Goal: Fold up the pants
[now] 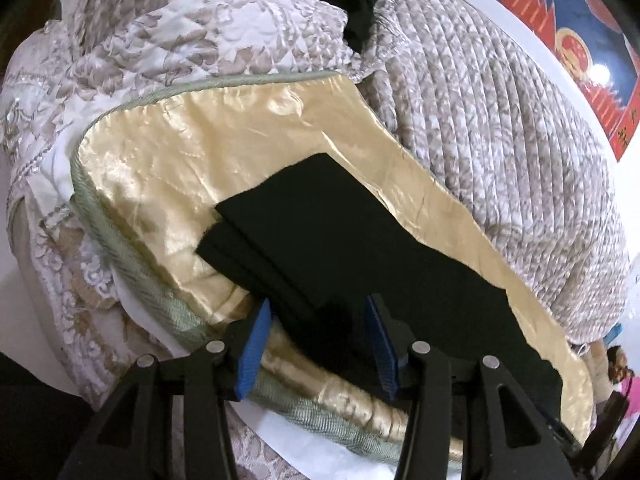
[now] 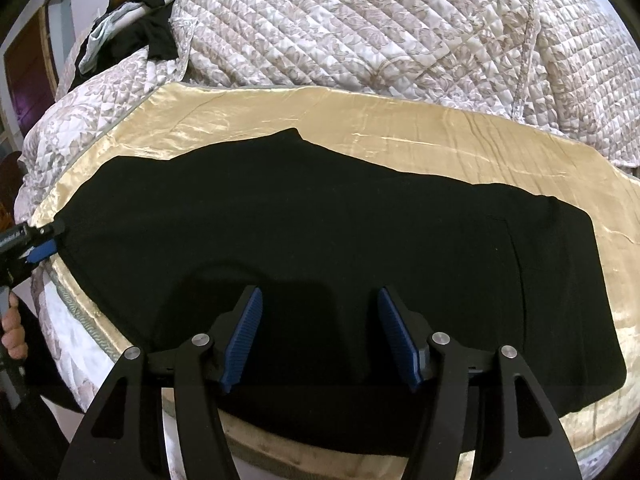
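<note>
The pants [image 2: 320,248] are laid flat on a gold satin cloth [image 2: 400,140] over the quilted bed [image 2: 380,32], long axis running side to side across the right wrist view. The right gripper [image 2: 320,336] is held half open above them, nothing gripped; the left gripper [image 1: 316,344] likewise at the leg ends.

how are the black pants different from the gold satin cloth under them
The black pants are matte and dark, while the gold satin cloth is pale and shiny, catching the light.
The pants cover only the middle, while the satin cloth reaches past them on the far side and at both ends.
The pants show stacked layers at their leg ends; the satin cloth looks like a single sheet with fine creases.
Both lie spread out flat on the bed.
</note>
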Demonstrator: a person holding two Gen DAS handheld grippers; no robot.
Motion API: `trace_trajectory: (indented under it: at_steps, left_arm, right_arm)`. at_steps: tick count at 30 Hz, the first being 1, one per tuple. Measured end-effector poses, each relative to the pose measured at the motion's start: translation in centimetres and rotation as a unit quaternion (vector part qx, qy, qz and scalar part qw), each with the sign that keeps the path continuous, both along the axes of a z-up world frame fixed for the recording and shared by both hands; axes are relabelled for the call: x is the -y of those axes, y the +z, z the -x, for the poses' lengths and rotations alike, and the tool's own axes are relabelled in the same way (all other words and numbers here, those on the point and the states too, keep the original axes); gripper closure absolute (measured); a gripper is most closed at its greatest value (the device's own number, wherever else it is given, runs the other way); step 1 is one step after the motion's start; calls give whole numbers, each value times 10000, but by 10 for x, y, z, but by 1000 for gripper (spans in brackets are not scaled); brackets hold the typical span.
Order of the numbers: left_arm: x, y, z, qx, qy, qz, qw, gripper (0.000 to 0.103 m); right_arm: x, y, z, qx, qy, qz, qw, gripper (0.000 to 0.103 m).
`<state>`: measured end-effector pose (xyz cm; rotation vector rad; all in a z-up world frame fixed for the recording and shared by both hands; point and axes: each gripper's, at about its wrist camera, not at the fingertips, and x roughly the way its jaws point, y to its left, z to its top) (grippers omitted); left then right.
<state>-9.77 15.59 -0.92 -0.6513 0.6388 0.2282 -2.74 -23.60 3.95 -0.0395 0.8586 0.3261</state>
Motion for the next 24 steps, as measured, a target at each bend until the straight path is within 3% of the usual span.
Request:
trace_trajectory:
  at_steps: [10, 14, 15, 19, 24]
  left_arm:
    - [-12, 1, -19, -13, 253, 52, 9997, 55]
    - [-13, 3, -30, -276, 388, -269, 9985, 90]
    - [-14, 3, -31, -297, 372, -230, 9986, 94]
    - [-2, 18, -35, -183, 77, -319, 9993, 97]
    - [41, 55, -50, 181, -758, -654, 9948, 97]
  right_arm:
    - [-1, 0, 0, 6, -3, 3, 10000, 42]
    - [1, 0, -1, -8, -15, -52, 10000, 42]
    - [2, 0, -1, -29, -33, -102, 9999, 42]
    - [10, 3, -3, -112, -171, -362, 9991, 42]
    - [29, 5, -6, -255, -528, -766, 9953, 42]
